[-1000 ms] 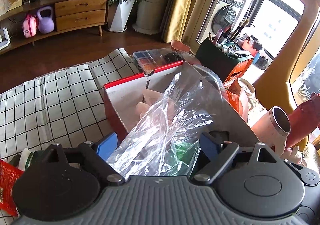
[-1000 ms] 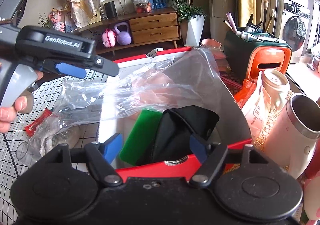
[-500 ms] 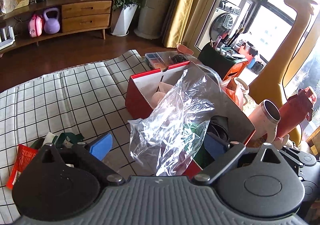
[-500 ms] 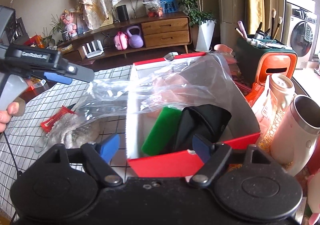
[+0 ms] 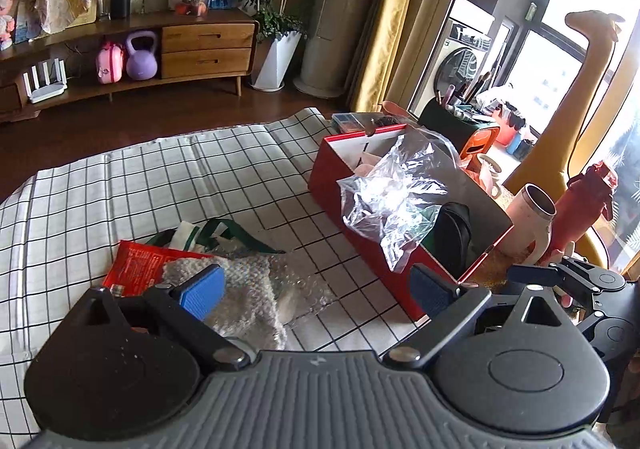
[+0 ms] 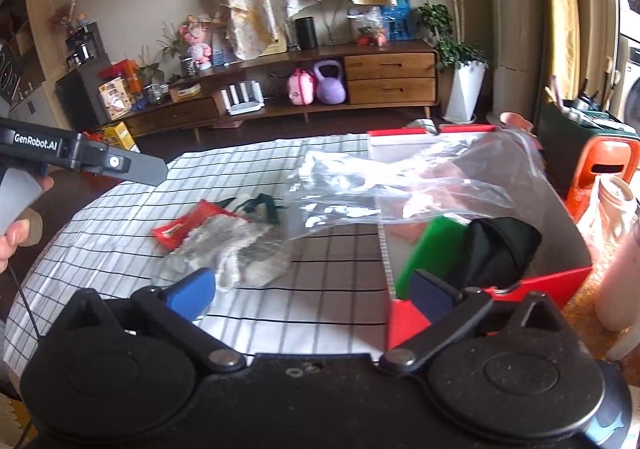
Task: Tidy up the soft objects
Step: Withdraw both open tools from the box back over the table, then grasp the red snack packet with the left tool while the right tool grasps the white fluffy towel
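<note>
A clear plastic bag [image 5: 392, 193] [image 6: 380, 185] lies draped over the left wall of the red box [image 5: 348, 189] [image 6: 540, 281], one end trailing onto the checked cloth. In the box are a green item [image 6: 428, 245] and a black pouch [image 6: 496, 245] [image 5: 454, 233]. My left gripper [image 5: 316, 289] [image 6: 152, 171] is open and empty above a pile of bubble wrap [image 5: 240, 289] [image 6: 232, 245], a red packet [image 5: 136, 269] [image 6: 184, 225] and a green-strapped bag [image 5: 224, 233]. My right gripper [image 6: 312, 293] [image 5: 520, 273], jaws opening, has nothing between them and hovers at the box's near left corner.
Right of the box stand a pink cup [image 5: 536, 217], a red bottle [image 5: 580, 209] and a dark green brush holder [image 5: 456, 121] with an orange front. The checked cloth [image 5: 140, 185] ends at the table's far edge. A hand [image 6: 16, 233] holds the left gripper.
Both grippers have drawn back from the box, the left one far to the left. The clear bag, earlier between the left jaws, now lies free over the box. The right jaws have widened.
</note>
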Available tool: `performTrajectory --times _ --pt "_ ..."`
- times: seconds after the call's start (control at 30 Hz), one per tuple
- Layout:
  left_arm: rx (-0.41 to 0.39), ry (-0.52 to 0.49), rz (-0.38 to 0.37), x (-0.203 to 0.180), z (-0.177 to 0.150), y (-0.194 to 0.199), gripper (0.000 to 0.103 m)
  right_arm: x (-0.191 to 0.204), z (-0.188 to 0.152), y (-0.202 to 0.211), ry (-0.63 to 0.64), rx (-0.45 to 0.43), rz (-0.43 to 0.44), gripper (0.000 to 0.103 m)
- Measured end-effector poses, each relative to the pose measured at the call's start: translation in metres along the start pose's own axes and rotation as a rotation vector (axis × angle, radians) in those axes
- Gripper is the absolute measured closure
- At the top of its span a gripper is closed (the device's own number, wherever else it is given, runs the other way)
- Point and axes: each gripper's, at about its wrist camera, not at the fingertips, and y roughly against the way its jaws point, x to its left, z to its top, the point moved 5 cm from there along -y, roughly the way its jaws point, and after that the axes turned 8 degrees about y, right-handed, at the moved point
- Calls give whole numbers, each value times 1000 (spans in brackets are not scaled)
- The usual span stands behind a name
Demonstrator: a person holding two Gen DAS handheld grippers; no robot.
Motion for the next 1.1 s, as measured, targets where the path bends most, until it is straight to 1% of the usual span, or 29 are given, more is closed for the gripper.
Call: performTrajectory --times 0.13,0.2,0.27,0.37,0.6,0.73,1.03,1.1 --pt "-16 21 18 27 -12 14 3 26 2 -6 32 1 17 0" --pt "-44 36 44 42 -18 21 0 36 2 -10 41 5 28 0" --pt "-76 49 71 56 -22 26 0 45 3 -14 43 11 43 0" --pt "-96 71 107 79 -27 30 0 55 6 -21 39 21 53 0" --pt "-32 178 112 134 -37 14 0 67 18 -47 -2 50 57 1" --pt "-18 229 117 161 -43 -1 0 73 21 -68 -7 82 57 8" --pt "24 226 172 195 -49 -40 0 85 32 -123 -10 145 53 24" --pt "28 223 183 198 -51 -48 0 86 33 -134 -16 160 54 24"
